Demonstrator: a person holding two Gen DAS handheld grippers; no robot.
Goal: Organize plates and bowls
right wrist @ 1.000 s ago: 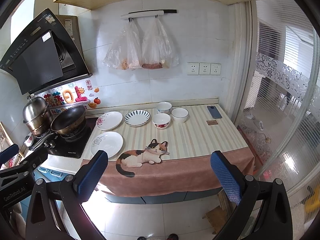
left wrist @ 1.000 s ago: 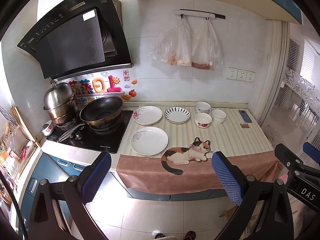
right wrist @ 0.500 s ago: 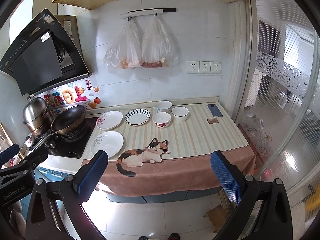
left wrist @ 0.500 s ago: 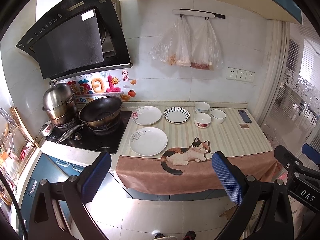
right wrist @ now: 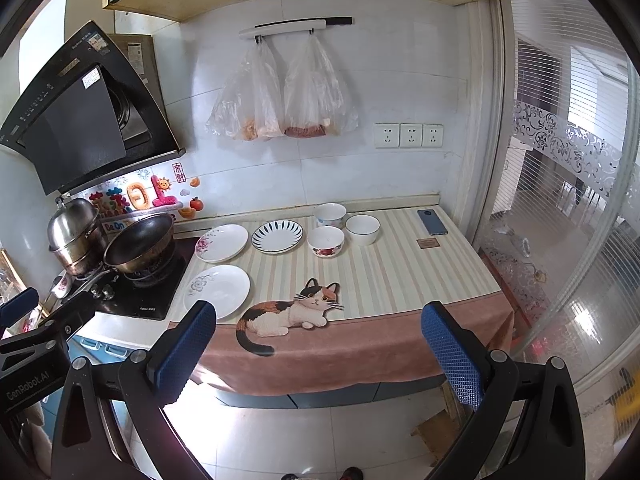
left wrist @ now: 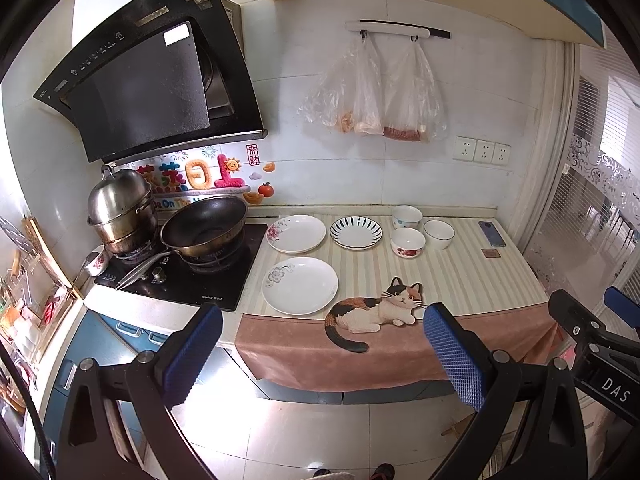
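Both tools hang wide apart and hold nothing, left tool (left wrist: pixel 322 350) and right tool (right wrist: pixel 320 346) well short of the worktop (right wrist: pixel 400 276). Three plates (left wrist: pixel 300 285) sit left, three bowls (left wrist: pixel 408 242) right.

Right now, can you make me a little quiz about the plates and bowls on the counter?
1. How many plates and how many bowls are on the counter?
2. True or false: the bowl with red flowers is stacked inside another bowl.
3. Which dish lies nearest the wok?
A. the blue-striped plate
B. the pink-flower plate
C. the plain-rimmed bowl

Key
1. Three plates, three bowls.
2. False: it stands alone, apart from the others.
3. B.

The left gripper and right gripper are both open, holding nothing, well back from the counter.
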